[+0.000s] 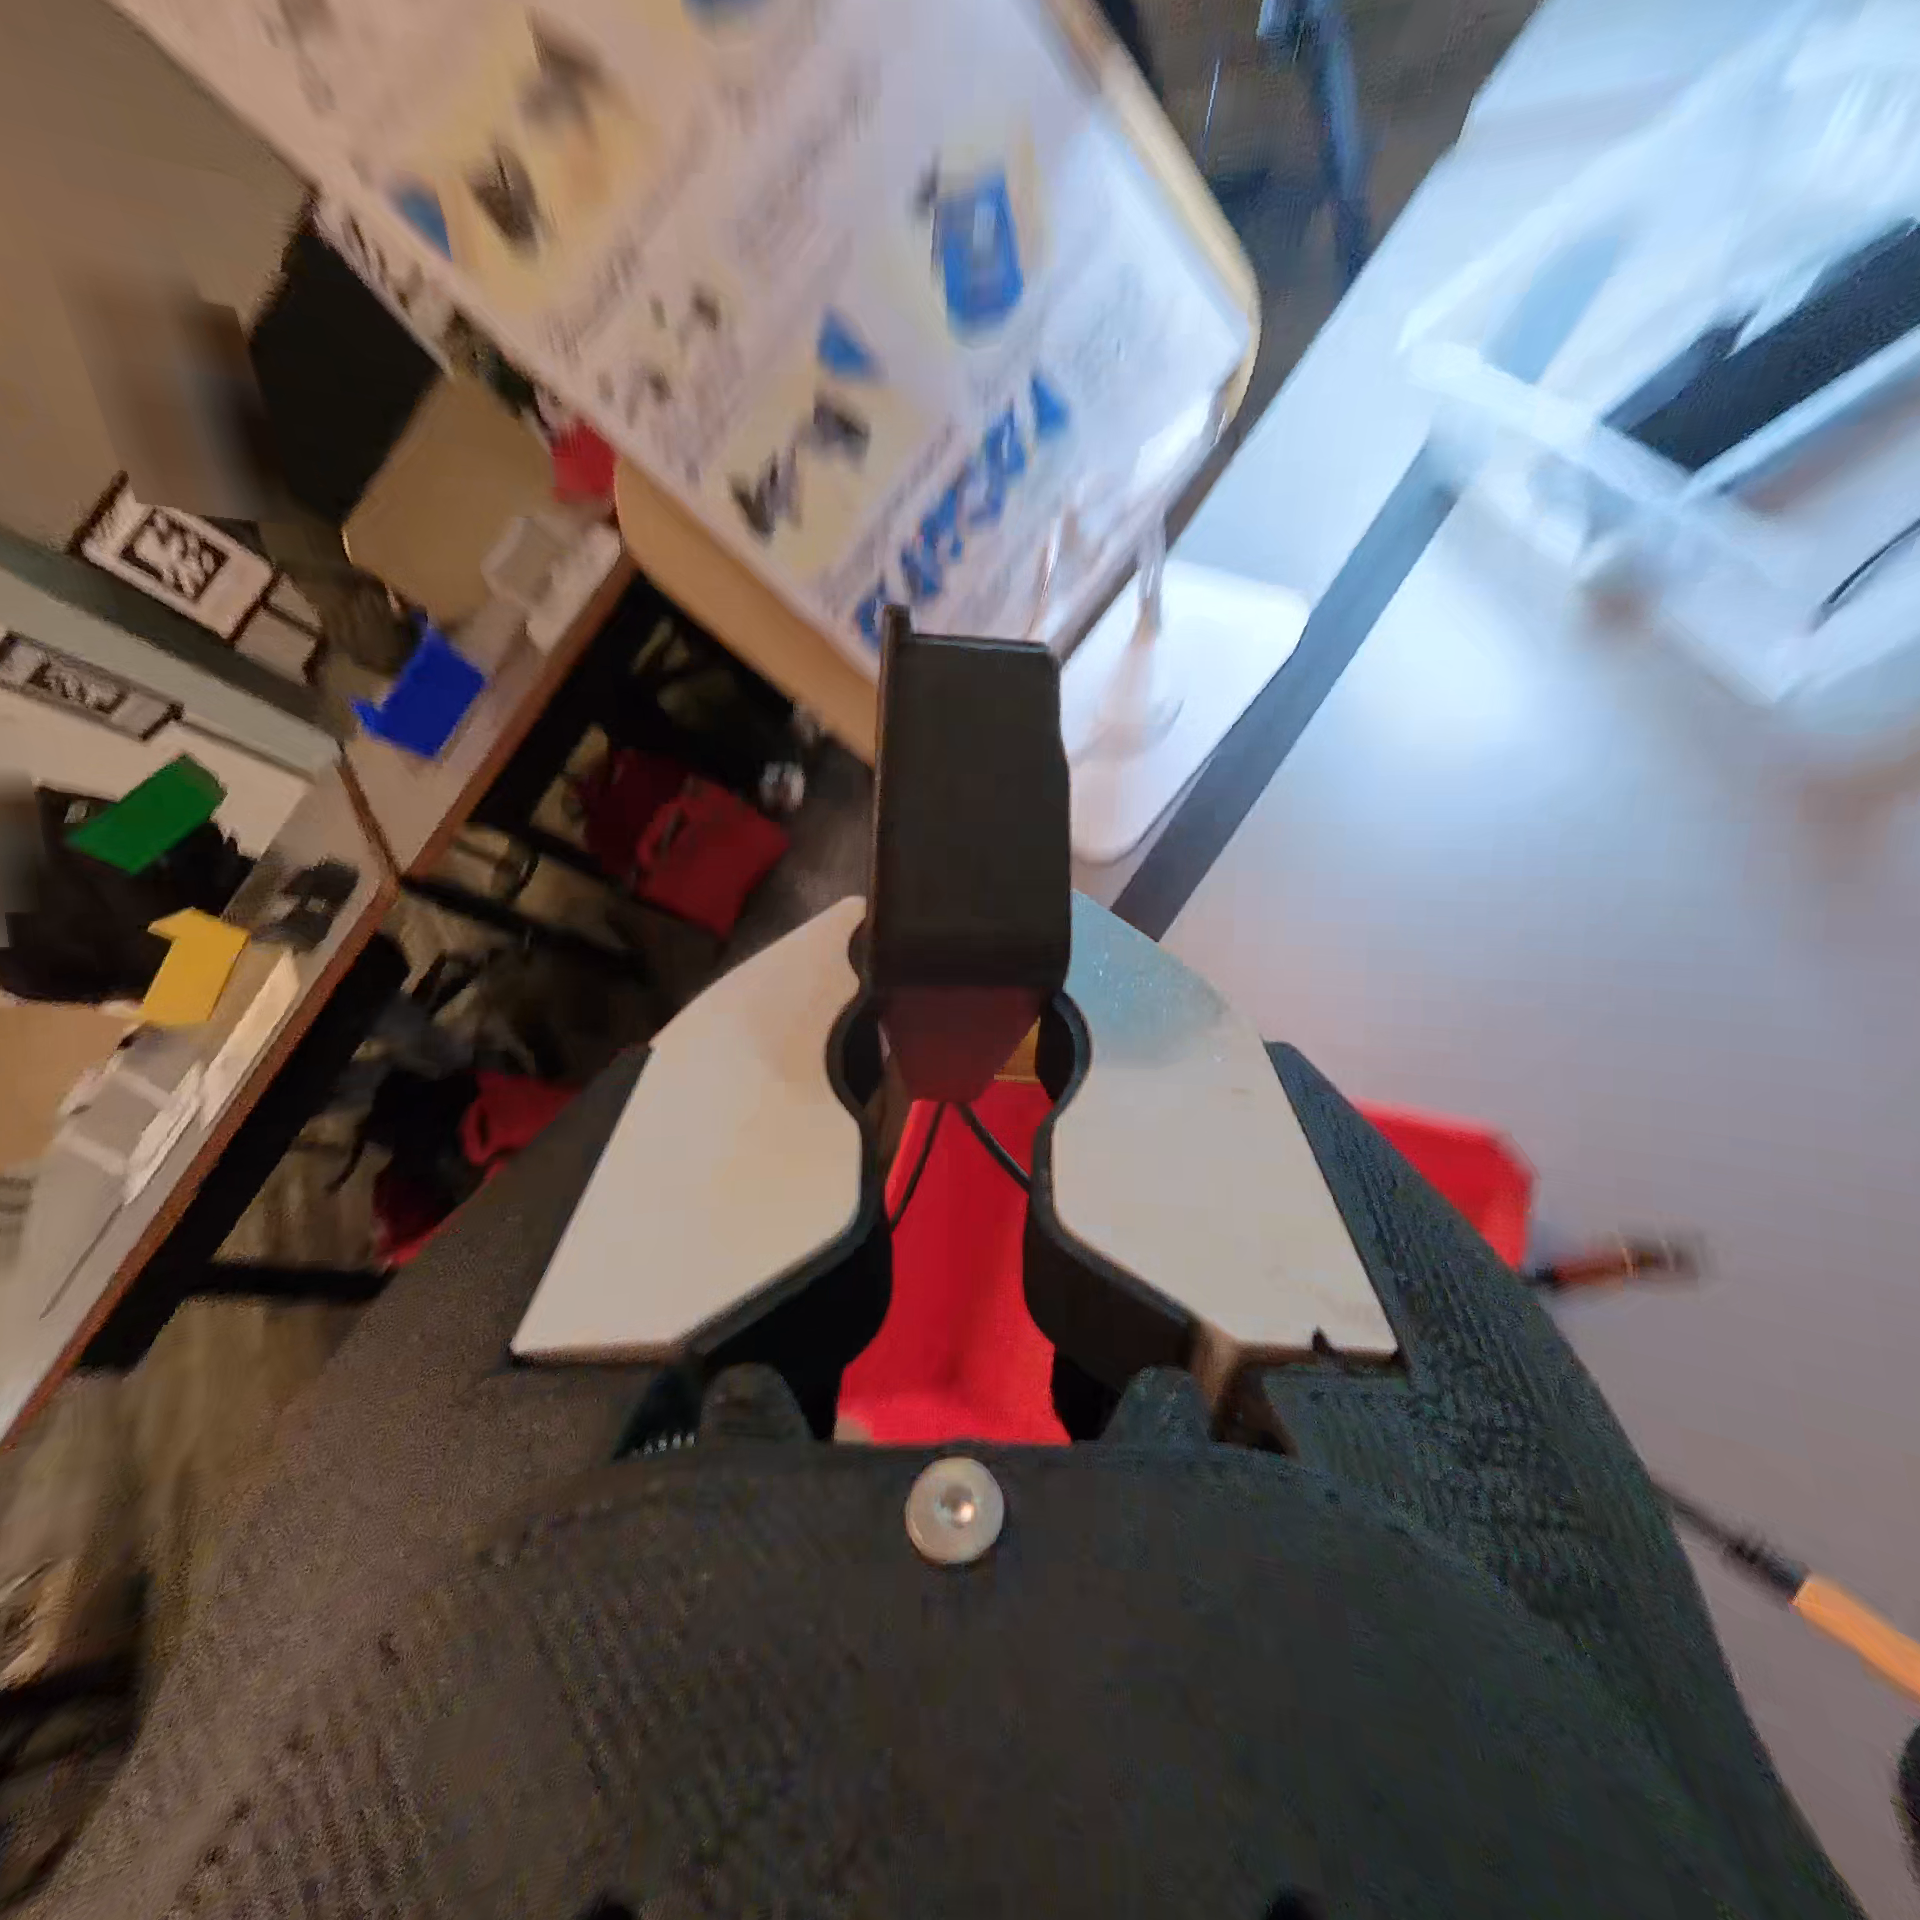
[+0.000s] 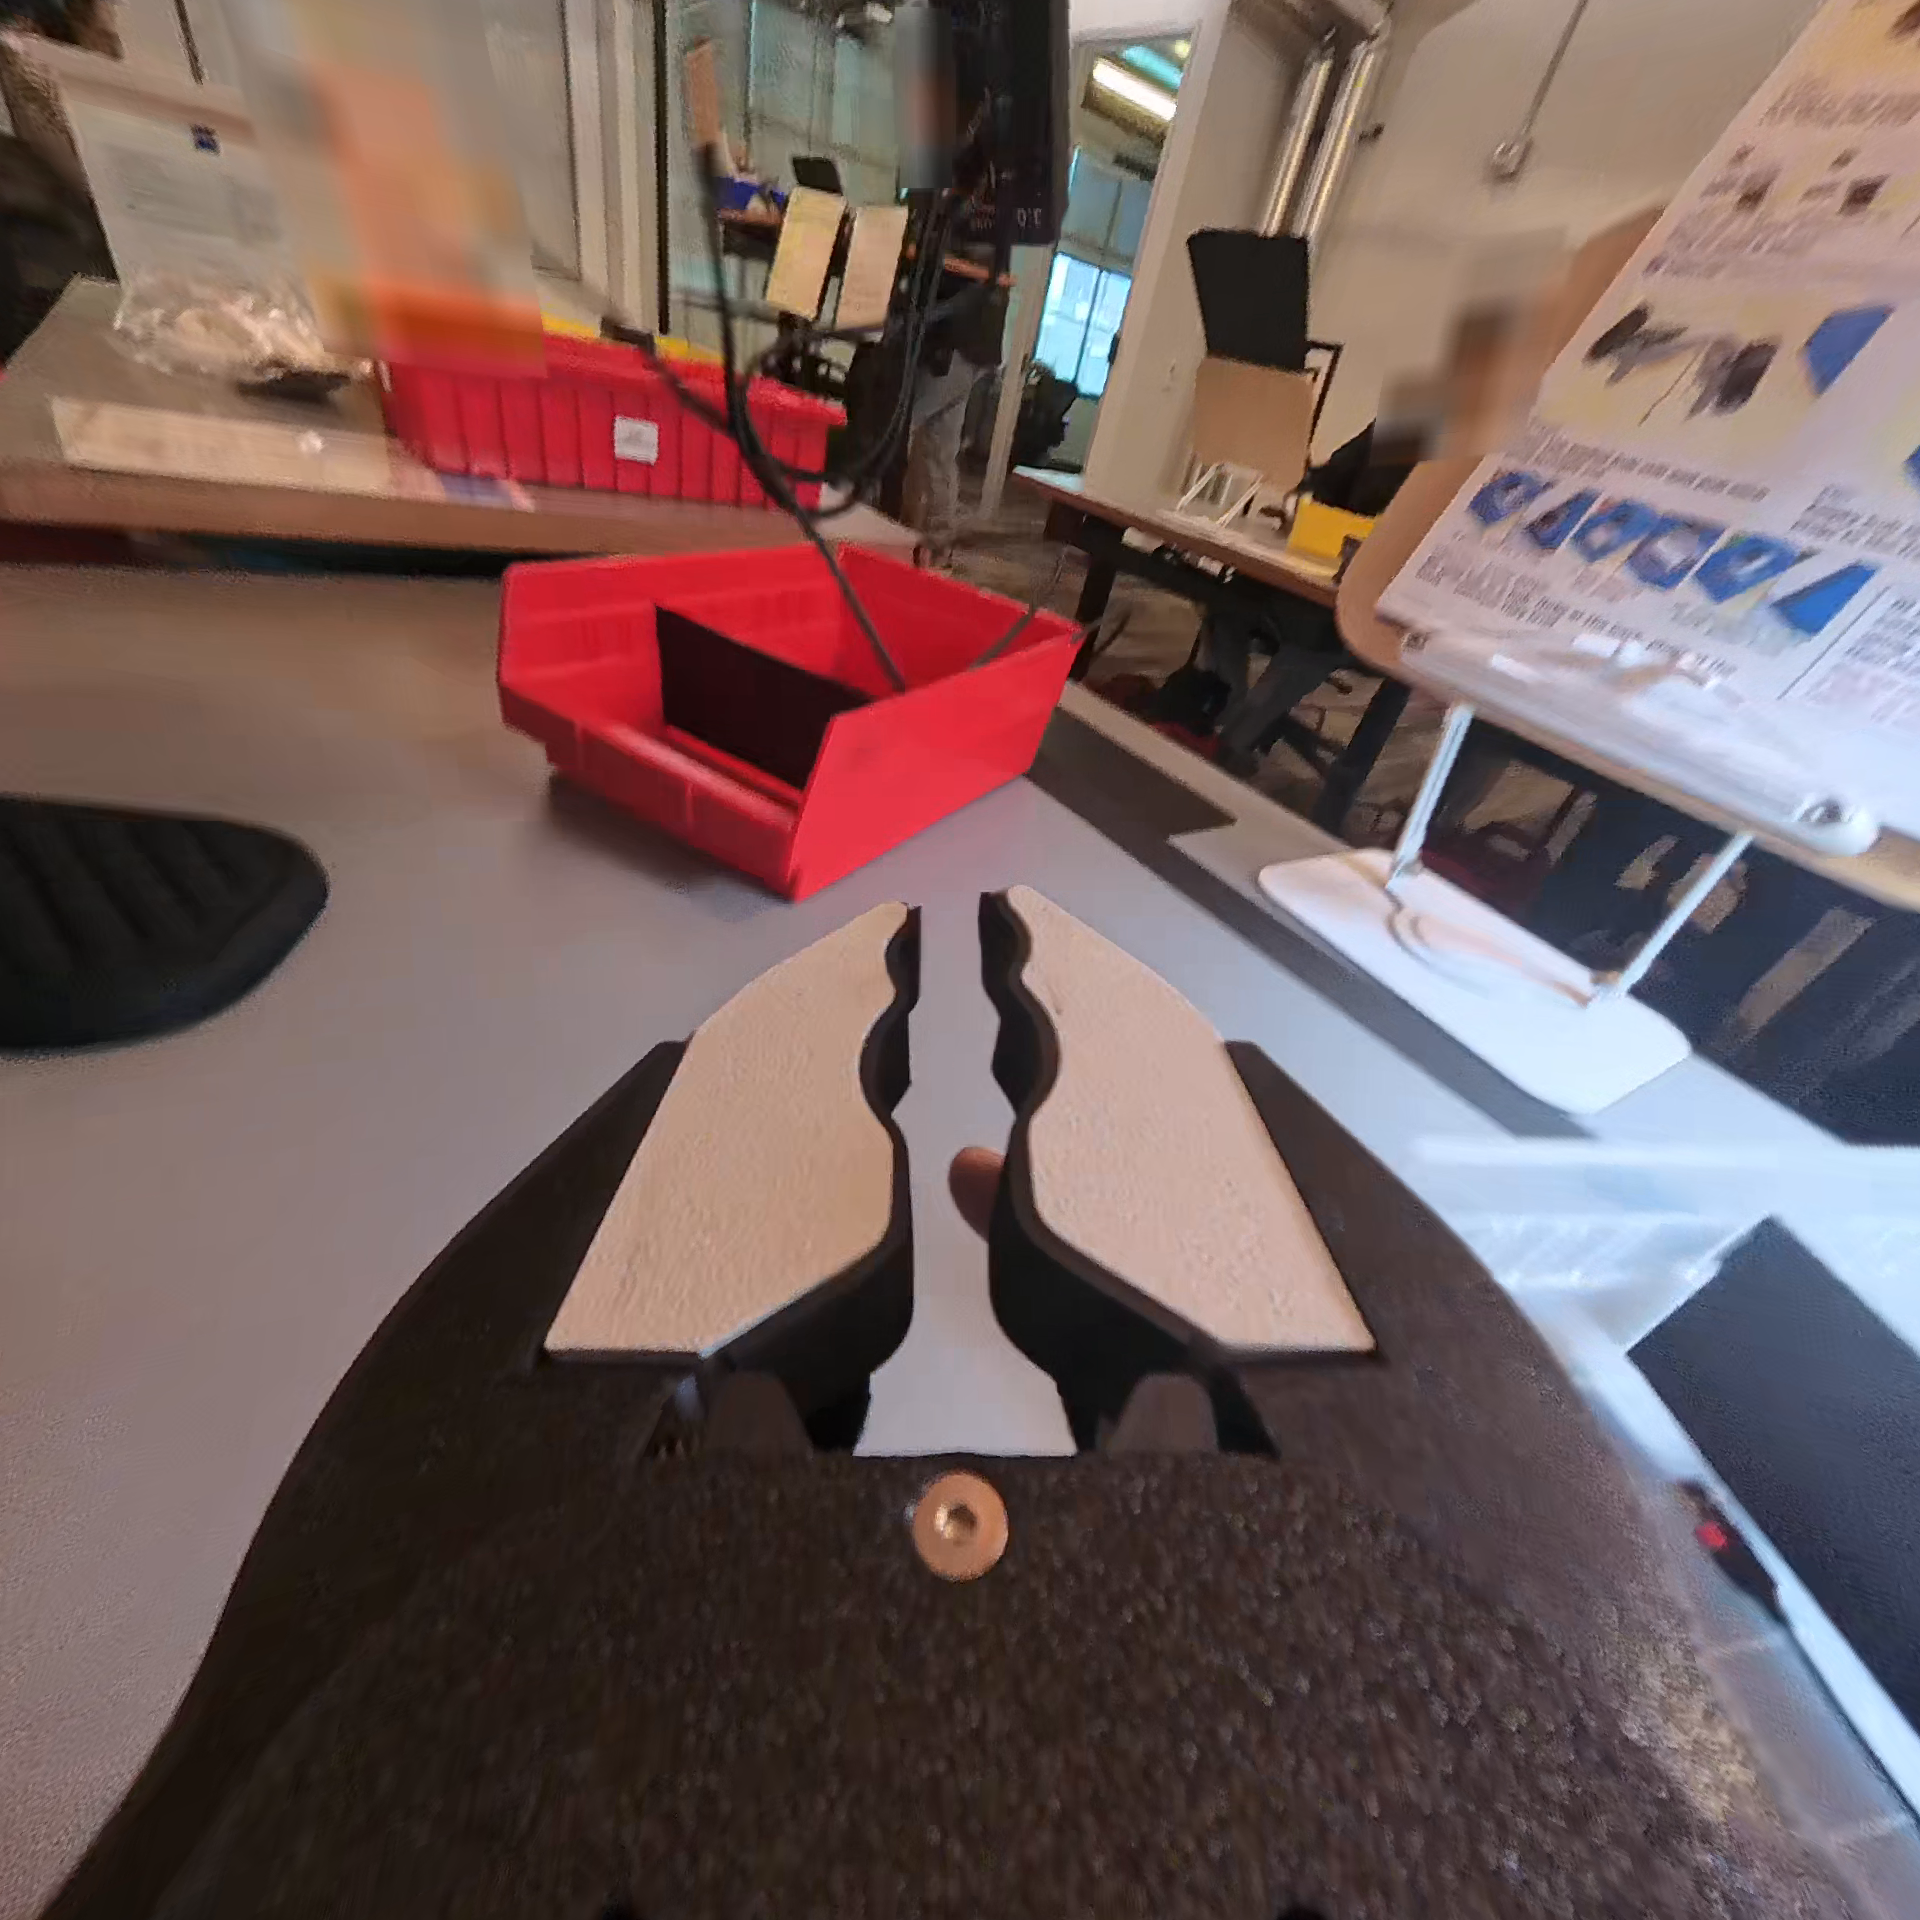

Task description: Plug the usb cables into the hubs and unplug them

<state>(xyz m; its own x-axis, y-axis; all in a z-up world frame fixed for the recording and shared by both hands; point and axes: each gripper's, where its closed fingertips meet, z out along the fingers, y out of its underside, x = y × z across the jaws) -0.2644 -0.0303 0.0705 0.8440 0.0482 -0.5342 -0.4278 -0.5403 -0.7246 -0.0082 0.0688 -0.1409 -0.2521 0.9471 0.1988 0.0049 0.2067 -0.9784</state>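
Note:
My left gripper (image 1: 961,935) is shut on a black rectangular hub (image 1: 971,800) that sticks out past the fingertips. Thin black cables (image 1: 987,1143) trail from its lower end over a red bin (image 1: 956,1278) below. The left wrist view is tilted and blurred. My right gripper (image 2: 951,914) is low over the grey table (image 2: 312,1195), its fingers a narrow gap apart with nothing between them. In the right wrist view the red bin (image 2: 925,769) stands ahead with a black divider, and black cables (image 2: 852,613) hang into it from above.
A poster board (image 2: 1683,499) on a white stand (image 2: 1475,977) stands at the right. A clear plastic box (image 2: 1714,1299) is at the near right, a black ribbed pad (image 2: 135,914) at the left. Orange-and-black cable pieces (image 1: 1849,1631) lie on the table. A red crate (image 2: 582,426) sits on a far table. My right fingertips sit around 35 centimeters from my left ones.

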